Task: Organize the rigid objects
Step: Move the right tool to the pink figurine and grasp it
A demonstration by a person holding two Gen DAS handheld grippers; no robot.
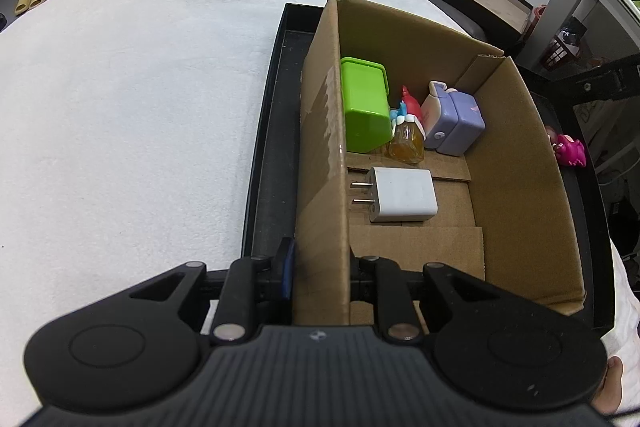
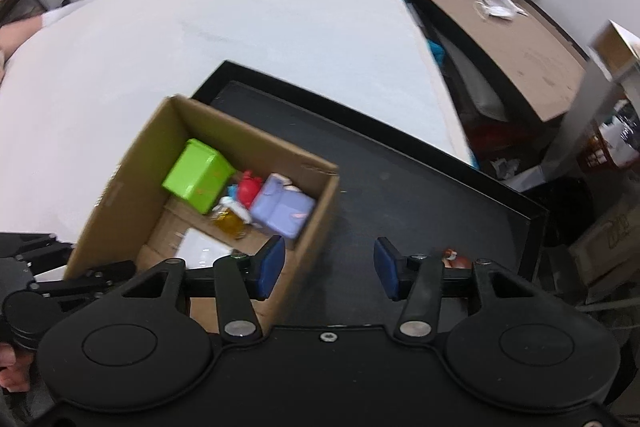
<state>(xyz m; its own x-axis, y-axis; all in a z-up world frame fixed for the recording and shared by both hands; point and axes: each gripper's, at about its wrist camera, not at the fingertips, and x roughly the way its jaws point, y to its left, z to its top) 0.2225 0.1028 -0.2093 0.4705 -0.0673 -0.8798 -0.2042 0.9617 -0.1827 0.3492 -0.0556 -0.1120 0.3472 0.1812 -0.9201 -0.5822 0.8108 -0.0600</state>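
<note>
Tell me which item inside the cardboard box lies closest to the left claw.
The flat white plastic charger plug, lying alone with its two metal prongs toward the box wall; the green plastic bin, amber bottle and purple case cluster farther back.

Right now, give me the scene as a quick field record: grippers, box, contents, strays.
left gripper: shut on the cardboard box wall, one finger either side
right gripper: open, holding nothing, above the black tray
cardboard box: open-topped, sitting in the tray
box contents: green container, amber bottle, red toy, purple toy, white charger lying flat, prongs toward the gripped wall
outside box: pink toy on the tray's right side
surface: white cloth under the tray
</note>
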